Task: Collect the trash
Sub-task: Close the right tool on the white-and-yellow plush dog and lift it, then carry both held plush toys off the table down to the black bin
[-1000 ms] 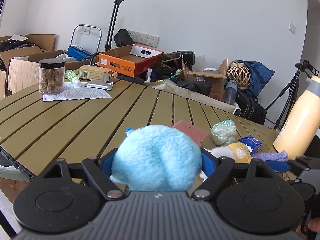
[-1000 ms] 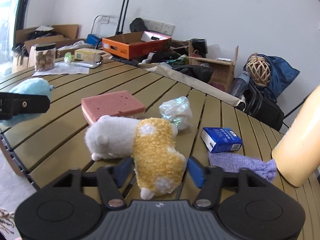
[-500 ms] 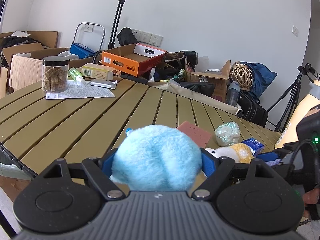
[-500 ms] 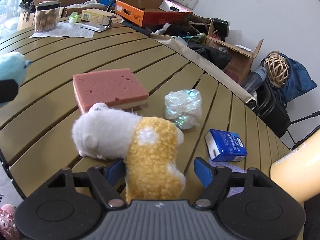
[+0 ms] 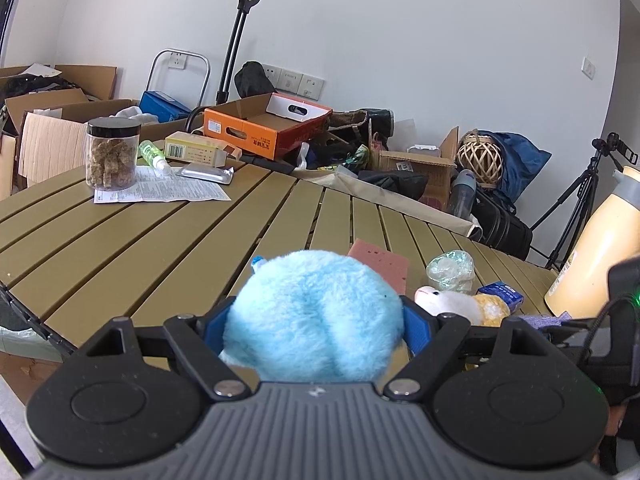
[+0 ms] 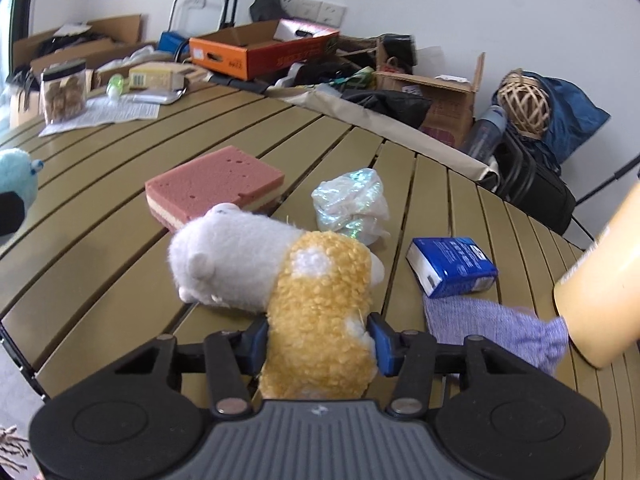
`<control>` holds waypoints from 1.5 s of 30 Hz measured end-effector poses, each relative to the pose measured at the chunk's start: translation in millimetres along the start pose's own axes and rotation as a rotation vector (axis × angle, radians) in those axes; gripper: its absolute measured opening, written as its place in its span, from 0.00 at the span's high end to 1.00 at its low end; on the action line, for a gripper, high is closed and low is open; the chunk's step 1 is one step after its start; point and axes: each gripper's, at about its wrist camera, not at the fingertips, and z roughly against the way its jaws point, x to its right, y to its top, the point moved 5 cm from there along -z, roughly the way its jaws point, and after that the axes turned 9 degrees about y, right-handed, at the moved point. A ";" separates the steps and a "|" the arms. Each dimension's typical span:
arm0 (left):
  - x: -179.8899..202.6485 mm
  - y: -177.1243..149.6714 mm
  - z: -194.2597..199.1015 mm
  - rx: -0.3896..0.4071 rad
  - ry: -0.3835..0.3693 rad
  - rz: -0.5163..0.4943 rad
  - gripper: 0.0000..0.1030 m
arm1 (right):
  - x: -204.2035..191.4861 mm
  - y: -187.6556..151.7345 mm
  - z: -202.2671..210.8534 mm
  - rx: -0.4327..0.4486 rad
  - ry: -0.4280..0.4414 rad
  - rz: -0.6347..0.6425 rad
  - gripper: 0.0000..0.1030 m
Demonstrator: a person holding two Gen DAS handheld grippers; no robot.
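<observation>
My left gripper (image 5: 314,326) is shut on a fluffy light-blue plush toy (image 5: 312,316) at the near edge of the slatted table (image 5: 160,240). My right gripper (image 6: 318,340) is shut on the yellow rear of a white-and-yellow plush toy (image 6: 296,280); this toy also shows in the left wrist view (image 5: 460,304). Beyond it lie a crumpled clear plastic wrapper (image 6: 352,204), a pink sponge (image 6: 212,184), a small blue box (image 6: 452,266) and a purple cloth (image 6: 496,328). The blue plush shows at the left edge of the right wrist view (image 6: 18,176).
A tall cream bottle (image 6: 604,280) stands at the right on the cloth's end. At the table's far left are a jar of snacks (image 5: 113,154), a printed paper (image 5: 160,190), a foil pack (image 5: 206,174) and a yellow box (image 5: 198,150). Boxes and bags crowd the floor behind.
My right gripper has closed its fingers onto the yellow end of the white-and-yellow plush. My left gripper still holds the blue plush and has shifted slightly.
</observation>
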 end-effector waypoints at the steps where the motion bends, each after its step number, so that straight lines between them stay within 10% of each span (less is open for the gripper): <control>1: -0.3 -0.2 1.7 0.004 0.000 -0.002 0.19 | 0.2 -2.5 3.2 0.010 -0.001 -0.010 0.52; 29: 17.0 -43.6 120.7 0.035 -0.038 -0.089 0.19 | -23.6 -93.6 164.4 0.213 0.031 -0.082 0.53; 45: 14.0 -101.3 161.6 -0.034 -0.064 -0.187 0.19 | -51.6 -177.3 185.2 0.185 0.108 -0.109 0.53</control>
